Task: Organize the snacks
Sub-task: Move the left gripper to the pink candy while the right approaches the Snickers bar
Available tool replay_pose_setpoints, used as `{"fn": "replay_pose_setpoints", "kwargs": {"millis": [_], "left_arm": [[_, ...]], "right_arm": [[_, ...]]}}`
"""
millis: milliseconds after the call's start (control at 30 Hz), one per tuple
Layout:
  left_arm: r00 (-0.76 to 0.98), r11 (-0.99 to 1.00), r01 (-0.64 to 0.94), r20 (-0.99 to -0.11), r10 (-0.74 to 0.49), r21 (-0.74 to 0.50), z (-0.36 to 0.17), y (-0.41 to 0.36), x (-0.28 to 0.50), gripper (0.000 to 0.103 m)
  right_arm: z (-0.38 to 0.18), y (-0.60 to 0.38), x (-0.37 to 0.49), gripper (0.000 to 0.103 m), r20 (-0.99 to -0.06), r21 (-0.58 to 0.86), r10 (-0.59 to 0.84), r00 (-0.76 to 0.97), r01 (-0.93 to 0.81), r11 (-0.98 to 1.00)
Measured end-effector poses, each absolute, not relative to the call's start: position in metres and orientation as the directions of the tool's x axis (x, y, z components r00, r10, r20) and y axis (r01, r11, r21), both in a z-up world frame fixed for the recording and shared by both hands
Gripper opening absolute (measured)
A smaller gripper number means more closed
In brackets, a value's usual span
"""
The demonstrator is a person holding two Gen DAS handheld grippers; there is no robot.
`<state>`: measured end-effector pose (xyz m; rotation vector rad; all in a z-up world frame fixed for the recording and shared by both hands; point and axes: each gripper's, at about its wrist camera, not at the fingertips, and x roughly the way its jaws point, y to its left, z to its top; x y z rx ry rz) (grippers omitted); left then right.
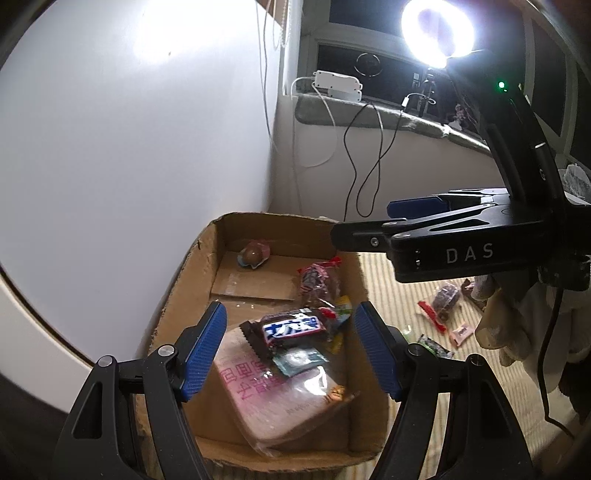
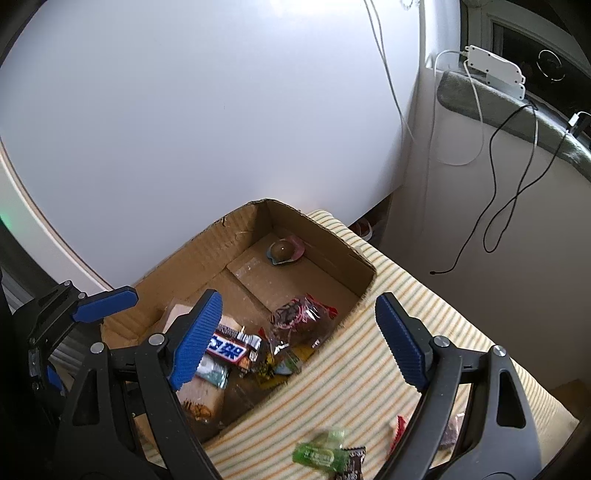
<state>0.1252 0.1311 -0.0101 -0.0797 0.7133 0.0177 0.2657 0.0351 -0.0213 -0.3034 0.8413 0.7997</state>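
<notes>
two grippers, both with blue pads spread wide and nothing between them. left gripper (image 1: 288, 350) hangs over the cardboard box (image 1: 184, 280), above a dark candy bar (image 1: 293, 326) lying on a pink packet (image 1: 273, 387). right gripper (image 2: 295, 339) straddles the box's near wall. a chocolate ball (image 2: 282, 251) sits in the far corner. loose green candy (image 2: 319, 452) lies outside on the striped cloth (image 2: 369, 369).

A ring light (image 1: 437, 31) blows out to white glare and throws a hotspot on the wall (image 1: 110, 122). Fisheye bending and dark vignetting mark the edges; a green candy (image 2: 319, 452) is blurred.
</notes>
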Motion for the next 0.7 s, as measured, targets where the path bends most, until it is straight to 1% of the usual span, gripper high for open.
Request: {"fn": "replay_pose_setpoints", "kwargs": {"millis": [367,700], "left_arm": [[0.772,0.997,0.003,-0.634,-0.051,-0.078,0.001,0.104,0.109,0.072],[0.75,0.99,0.064,-0.649,-0.131,-0.125,-0.01,0.069,0.101,0.072]], "right_arm": [[-0.004,-0.023,0.241,0.087,-0.734,0.068,0.518,0.44,-0.71,0.701],[-0.004,-0.106,0.223,0.087,-0.721,0.073,0.484,0.497,-0.639,0.766]]}}
